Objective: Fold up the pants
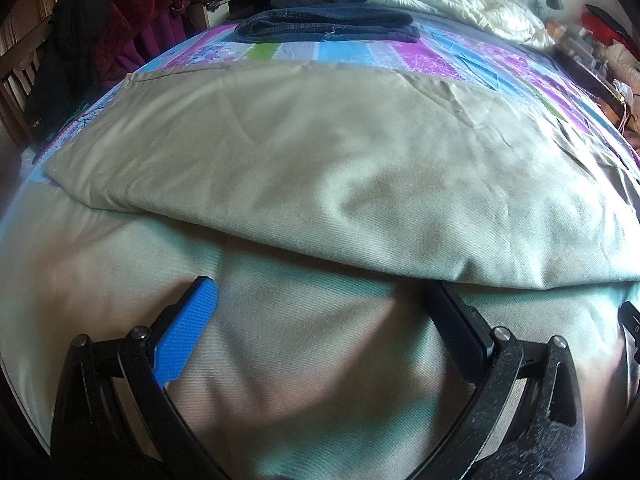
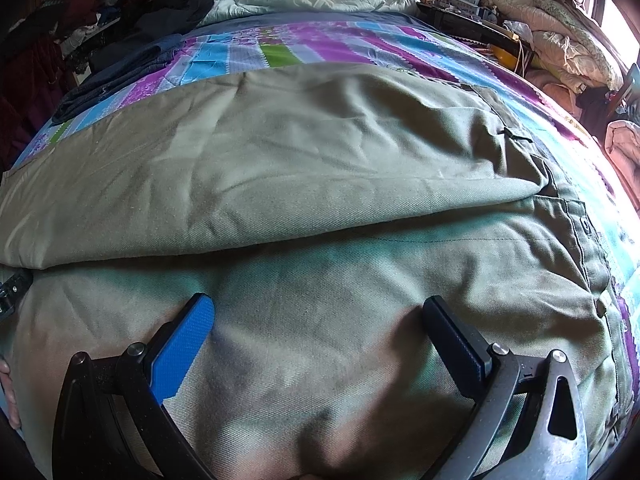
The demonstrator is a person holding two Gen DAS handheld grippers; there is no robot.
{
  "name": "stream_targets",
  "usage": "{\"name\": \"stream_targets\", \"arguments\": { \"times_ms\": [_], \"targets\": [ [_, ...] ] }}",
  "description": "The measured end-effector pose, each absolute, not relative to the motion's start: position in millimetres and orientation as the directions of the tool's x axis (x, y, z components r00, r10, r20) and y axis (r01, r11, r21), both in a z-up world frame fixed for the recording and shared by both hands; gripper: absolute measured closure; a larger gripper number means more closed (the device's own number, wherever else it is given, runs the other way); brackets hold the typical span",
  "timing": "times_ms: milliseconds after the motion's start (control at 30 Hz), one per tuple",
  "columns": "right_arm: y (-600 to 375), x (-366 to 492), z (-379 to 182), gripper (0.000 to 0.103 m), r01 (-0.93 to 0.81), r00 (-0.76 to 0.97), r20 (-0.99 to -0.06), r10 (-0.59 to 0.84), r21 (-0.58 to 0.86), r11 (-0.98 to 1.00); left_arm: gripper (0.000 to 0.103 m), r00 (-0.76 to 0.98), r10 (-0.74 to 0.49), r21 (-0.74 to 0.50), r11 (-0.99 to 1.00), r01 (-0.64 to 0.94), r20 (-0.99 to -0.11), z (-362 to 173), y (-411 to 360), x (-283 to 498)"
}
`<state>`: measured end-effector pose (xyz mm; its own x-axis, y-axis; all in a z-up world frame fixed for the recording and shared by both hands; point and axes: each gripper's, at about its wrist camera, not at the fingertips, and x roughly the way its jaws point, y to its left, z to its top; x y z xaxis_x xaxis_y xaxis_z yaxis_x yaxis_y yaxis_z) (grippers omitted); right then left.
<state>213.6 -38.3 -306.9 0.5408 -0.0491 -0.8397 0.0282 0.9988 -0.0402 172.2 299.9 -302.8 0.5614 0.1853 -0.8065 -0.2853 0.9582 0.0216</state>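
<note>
Khaki pants (image 1: pixel 320 168) lie spread across the bed (image 1: pixel 432 60), over its striped purple, blue and green cover, with one leg already laid over the other so that a long folded edge runs left to right just ahead of both grippers. Their long axis runs across the views: the waistband (image 2: pixel 588 240), with its button and belt loops, is at the right in the right wrist view, and the leg ends (image 1: pixel 132 80) trail off to the left in the left wrist view. Going by that, the right gripper (image 2: pixel 320 316) is nearer the waist and the left gripper (image 1: pixel 324 300) nearer the cuffs.

Both grippers hover low over the nearer layer of khaki cloth, pointing toward the folded edge. Their fingers stand wide apart and hold nothing. The left gripper's dark finger (image 1: pixel 456 320) reaches right up to the fold, its tip at or just under the overhanging edge; whether it touches the cloth I cannot tell. The right gripper's fingers stop a little short of the fold.

A folded pair of dark jeans (image 1: pixel 328 26) sits farther up the bed, well apart from the khaki pair.
</note>
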Motion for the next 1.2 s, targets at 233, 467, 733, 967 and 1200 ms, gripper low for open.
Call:
{"name": "stream_targets", "arguments": {
  "times_ms": [233, 467, 733, 967, 1200],
  "targets": [
    [-38, 216, -305, 0.0, 0.027, 0.524, -0.85, -0.056, -0.049, 0.998, 0.0, 0.547, 0.2, 0.04, 0.956, -0.29, -0.813, -299, 298, 173],
    [-46, 214, -288, 0.01, -0.013, 0.462, -0.887, -0.02, -0.03, 0.999, 0.01, 0.53, 0.152, -0.004, 0.96, -0.281, -0.835, -280, 308, 171],
    [-94, 166, -212, 0.003, 0.03, 0.664, -0.743, -0.084, -0.086, 0.996, 0.0, 0.76, 0.311, 0.069, 0.94, -0.333, -0.57, -141, 489, 201],
    [-135, 192, -204, 0.003, 0.214, 0.606, -0.777, -0.171, -0.048, 0.976, 0.002, 0.652, 0.211, -0.064, 0.926, -0.371, -0.728, -206, 647, 311],
    [-139, 239, -215, 0.003, 0.256, 0.569, -0.796, -0.206, -0.067, 0.964, 0.01, 0.61, 0.119, -0.077, 0.956, -0.285, -0.783, -276, 667, 358]
  ]
}}
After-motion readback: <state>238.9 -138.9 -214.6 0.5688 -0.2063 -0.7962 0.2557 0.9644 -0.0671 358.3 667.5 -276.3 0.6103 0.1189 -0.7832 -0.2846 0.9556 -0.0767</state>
